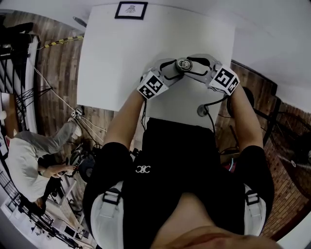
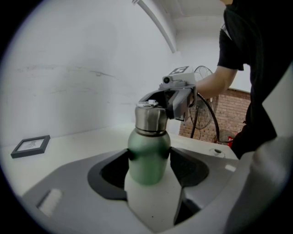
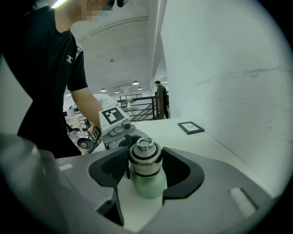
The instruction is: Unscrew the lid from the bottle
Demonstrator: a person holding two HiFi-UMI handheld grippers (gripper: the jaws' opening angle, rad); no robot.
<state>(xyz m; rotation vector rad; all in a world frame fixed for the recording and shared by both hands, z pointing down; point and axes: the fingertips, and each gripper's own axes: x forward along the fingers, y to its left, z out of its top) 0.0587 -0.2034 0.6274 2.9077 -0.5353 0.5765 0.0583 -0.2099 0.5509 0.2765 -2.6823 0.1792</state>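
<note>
A green bottle (image 2: 147, 160) with a steel screw lid (image 2: 150, 118) stands upright on the white table (image 1: 121, 58). In the head view the bottle (image 1: 183, 64) sits between both grippers near the table's front edge. My left gripper (image 2: 149, 156) is shut on the green body, its dark pads pressing on both sides. My right gripper (image 3: 145, 161) comes from the opposite side and is shut on the steel lid (image 3: 145, 155), with the pads against the lid's sides. The lid's top ring shows above them. Each gripper's marker cube faces the other's camera, the left (image 3: 114, 118) and the right (image 2: 178, 71).
A small black picture frame (image 1: 131, 9) lies at the table's far edge. A round cable port (image 1: 202, 110) sits in the table near my body. A white wall runs along one side. A person (image 1: 29, 155) crouches on the floor at the left, and a fan (image 1: 291, 141) stands at the right.
</note>
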